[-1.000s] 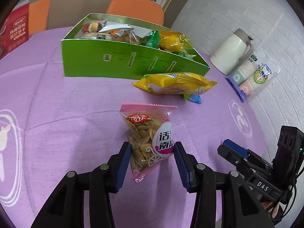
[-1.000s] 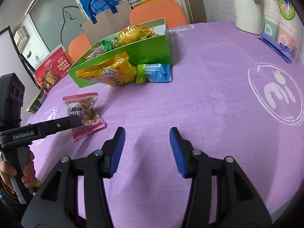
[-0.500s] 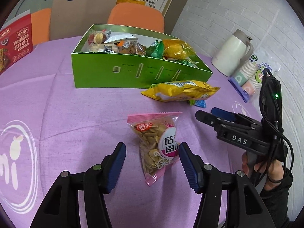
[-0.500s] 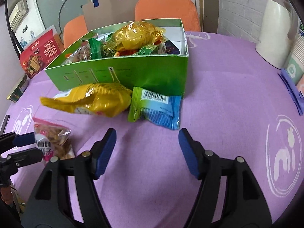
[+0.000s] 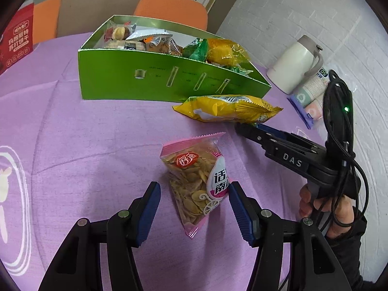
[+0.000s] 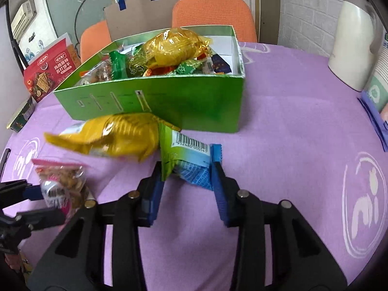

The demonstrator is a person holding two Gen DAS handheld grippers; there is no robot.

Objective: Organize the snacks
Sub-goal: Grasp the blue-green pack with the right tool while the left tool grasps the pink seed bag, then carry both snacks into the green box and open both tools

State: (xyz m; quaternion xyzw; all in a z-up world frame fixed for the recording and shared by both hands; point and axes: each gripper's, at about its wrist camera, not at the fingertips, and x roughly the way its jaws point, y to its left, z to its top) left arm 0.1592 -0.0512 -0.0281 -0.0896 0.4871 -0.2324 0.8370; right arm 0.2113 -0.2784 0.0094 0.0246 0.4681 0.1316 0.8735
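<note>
We observe that the right gripper [image 6: 188,177] has travelled from bare purple cloth to the green-and-blue packet [image 6: 188,156], and its jaws are now closing with that packet between the blue pads. The packet's near end has crumpled and lifted, and the yellow bag [image 6: 114,135] at its 9 o'clock now appears blurred. In the left wrist view, the right gripper [image 5: 245,127] has advanced from 4 o'clock to 2 o'clock. The left gripper [image 5: 194,206] has widened around the pink seed packet [image 5: 197,181].

I count three loose snack packets [image 6: 116,135] on the table. One green box [image 5: 155,86], one white flask [image 5: 293,65], two orange chairs [image 6: 213,14].
</note>
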